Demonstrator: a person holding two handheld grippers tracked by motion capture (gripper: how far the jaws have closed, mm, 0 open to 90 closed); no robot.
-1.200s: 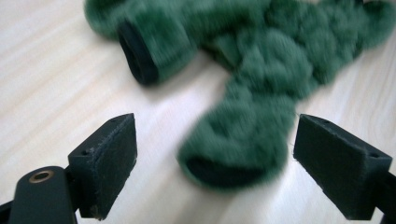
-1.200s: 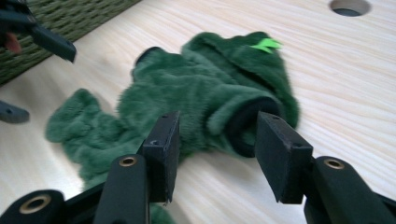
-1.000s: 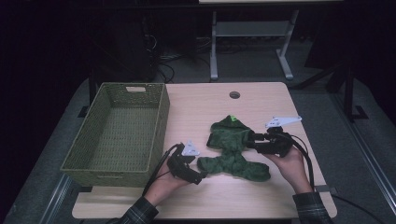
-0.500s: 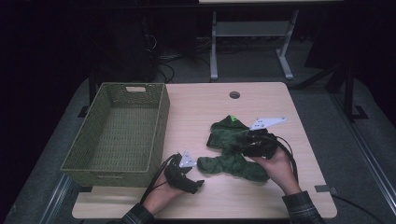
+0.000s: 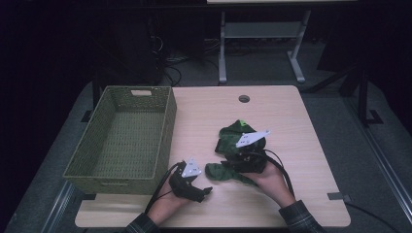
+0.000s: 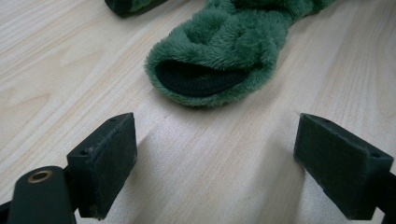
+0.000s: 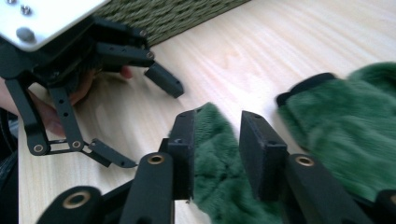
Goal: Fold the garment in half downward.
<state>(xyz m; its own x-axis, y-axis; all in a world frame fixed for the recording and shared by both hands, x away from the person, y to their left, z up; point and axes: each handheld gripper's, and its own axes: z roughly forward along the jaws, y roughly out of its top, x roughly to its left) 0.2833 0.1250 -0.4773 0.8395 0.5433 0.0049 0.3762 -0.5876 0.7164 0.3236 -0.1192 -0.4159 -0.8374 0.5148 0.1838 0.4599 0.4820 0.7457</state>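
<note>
Right tongs (image 7: 217, 154) are sitting low over the green fuzzy garment (image 5: 233, 145), jaws have just been closing with a fold of the green fleece between them; in the right gripper view the pads are standing on either side of the fold, close, and whether they are already pressing it I cannot tell. In the high view the right tongs (image 5: 243, 162) are lying across the middle of the garment, the person's right hand (image 5: 269, 182) gripping them from behind.

Left tongs (image 6: 215, 163) are spread wide, nothing between the pads, hovering just above bare tabletop (image 6: 60, 60). A dark-lined cuff opening of the garment (image 6: 219, 51) is lying just ahead of them, apart from both pads. In the high view the left tongs (image 5: 201, 191) are sitting just left of the garment's near end, the left hand (image 5: 167, 204) holding them.

Garment is lying crumpled on the tabletop (image 5: 291, 116), right of centre. Woven green basket (image 5: 121, 141) is standing at the left edge, well apart from the garment.
</note>
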